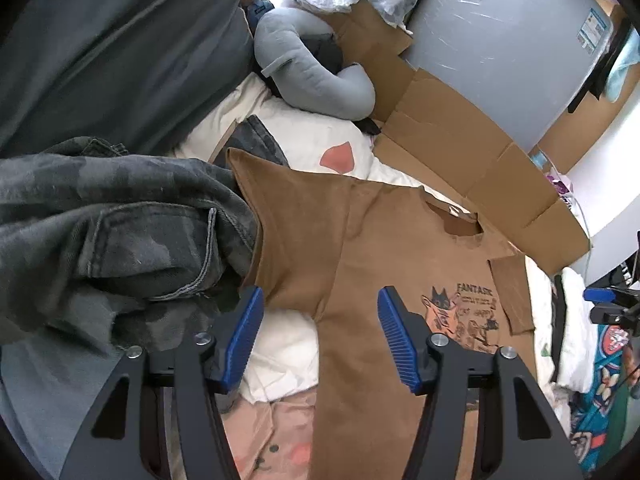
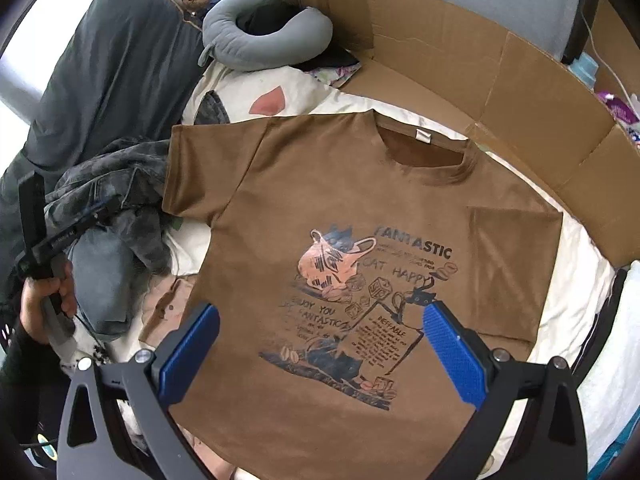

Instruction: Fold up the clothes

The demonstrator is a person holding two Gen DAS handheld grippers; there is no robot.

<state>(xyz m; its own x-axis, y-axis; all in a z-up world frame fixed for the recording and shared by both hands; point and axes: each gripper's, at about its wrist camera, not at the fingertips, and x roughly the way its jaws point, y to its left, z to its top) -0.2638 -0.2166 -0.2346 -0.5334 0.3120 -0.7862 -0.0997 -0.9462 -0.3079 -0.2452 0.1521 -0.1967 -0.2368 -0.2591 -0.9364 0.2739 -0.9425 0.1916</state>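
T-shirt (image 2: 340, 208), brown, lies flat, print up.

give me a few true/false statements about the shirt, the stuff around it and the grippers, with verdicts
1. The brown shirt lies flat with its print facing up. True.
2. The right gripper is clamped on the shirt's collar. False: its jaws stand open above the print.
3. A camo garment lies bunched beside one sleeve. True.
4. The neck pillow lies on top of the shirt. False: it lies beyond it, near the cardboard.
5. The left gripper holds nothing. True.
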